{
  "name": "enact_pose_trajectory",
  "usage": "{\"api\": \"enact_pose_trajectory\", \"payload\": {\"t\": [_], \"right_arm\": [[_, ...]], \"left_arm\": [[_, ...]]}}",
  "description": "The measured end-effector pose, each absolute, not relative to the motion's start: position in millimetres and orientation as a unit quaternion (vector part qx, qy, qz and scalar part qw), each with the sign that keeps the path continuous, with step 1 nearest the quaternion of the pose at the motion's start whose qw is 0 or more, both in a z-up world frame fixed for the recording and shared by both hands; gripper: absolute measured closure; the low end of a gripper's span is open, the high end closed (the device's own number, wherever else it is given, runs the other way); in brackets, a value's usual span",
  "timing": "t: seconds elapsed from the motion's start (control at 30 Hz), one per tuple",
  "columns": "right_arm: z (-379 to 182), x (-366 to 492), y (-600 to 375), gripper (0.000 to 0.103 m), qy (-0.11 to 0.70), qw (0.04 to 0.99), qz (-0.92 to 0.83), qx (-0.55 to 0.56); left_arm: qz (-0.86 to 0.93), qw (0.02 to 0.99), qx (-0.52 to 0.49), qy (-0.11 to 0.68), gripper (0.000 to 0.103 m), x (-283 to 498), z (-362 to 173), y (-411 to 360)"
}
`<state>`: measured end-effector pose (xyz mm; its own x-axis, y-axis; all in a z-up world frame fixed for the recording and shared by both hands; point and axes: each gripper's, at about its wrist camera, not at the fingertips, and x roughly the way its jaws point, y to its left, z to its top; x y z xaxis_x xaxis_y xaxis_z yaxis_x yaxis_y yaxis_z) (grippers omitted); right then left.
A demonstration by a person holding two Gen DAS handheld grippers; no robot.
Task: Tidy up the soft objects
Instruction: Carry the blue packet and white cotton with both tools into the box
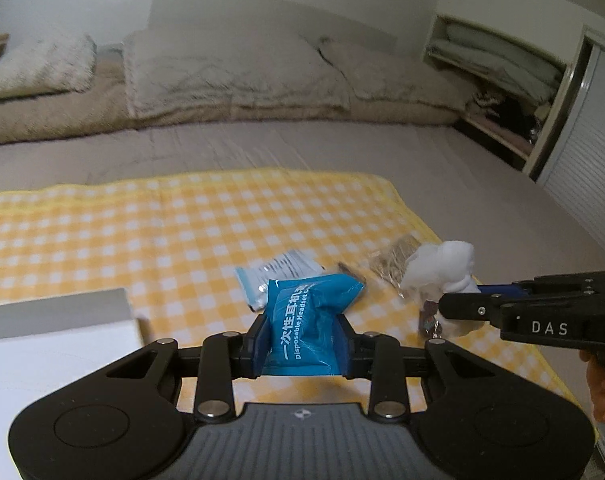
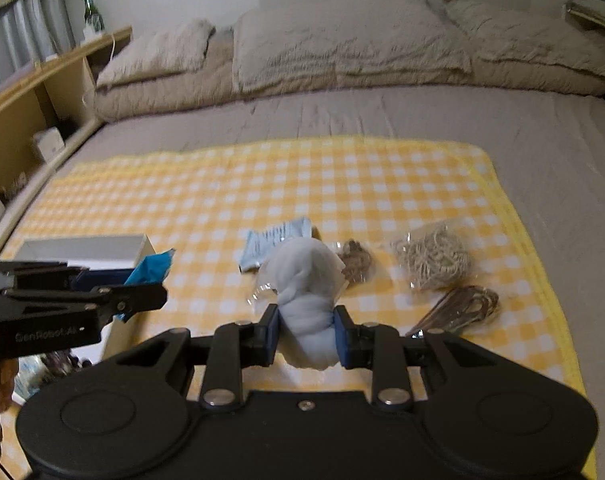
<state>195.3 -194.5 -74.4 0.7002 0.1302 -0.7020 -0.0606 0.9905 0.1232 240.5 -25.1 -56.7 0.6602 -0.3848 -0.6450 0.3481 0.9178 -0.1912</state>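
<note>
My left gripper [image 1: 302, 344] is shut on a blue packet [image 1: 308, 320] printed "Disposable Headset", held above the yellow checked cloth [image 1: 142, 232]. My right gripper [image 2: 307, 336] is shut on a white cotton wad in clear wrap [image 2: 308, 296]; it also shows in the left wrist view [image 1: 442, 276], to the right of the blue packet. The left gripper with its blue packet [image 2: 150, 270] shows at the left of the right wrist view. A pale blue packet [image 2: 274, 240] lies flat on the cloth behind both.
A white box [image 1: 54, 320] stands at the cloth's left. Bags of beige string [image 2: 434, 258], brown string [image 2: 356, 262] and dark cords [image 2: 462, 308] lie on the cloth at the right. Pillows [image 1: 230, 72] line the bed's far side. A shelf [image 2: 42, 92] is at the left.
</note>
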Motion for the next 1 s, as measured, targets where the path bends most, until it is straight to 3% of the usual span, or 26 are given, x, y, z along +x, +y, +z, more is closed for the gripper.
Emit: {"api": "enact_pose_trajectory", "payload": {"t": [0.6,1.0], "right_arm": [[-52.9,195.1,-134.0,0.074,0.348,0.933,0.069,0.066],[-58.5,214.2,-71.7,0.074,0.36,0.921,0.132,0.068]], "left_arm": [[-0.106,0.937,-0.061,0.328,0.068,211.9,-32.9,62.7],[-0.045,0.918,-0.056,0.39,0.068,224.9,-56.6,116.0]]}}
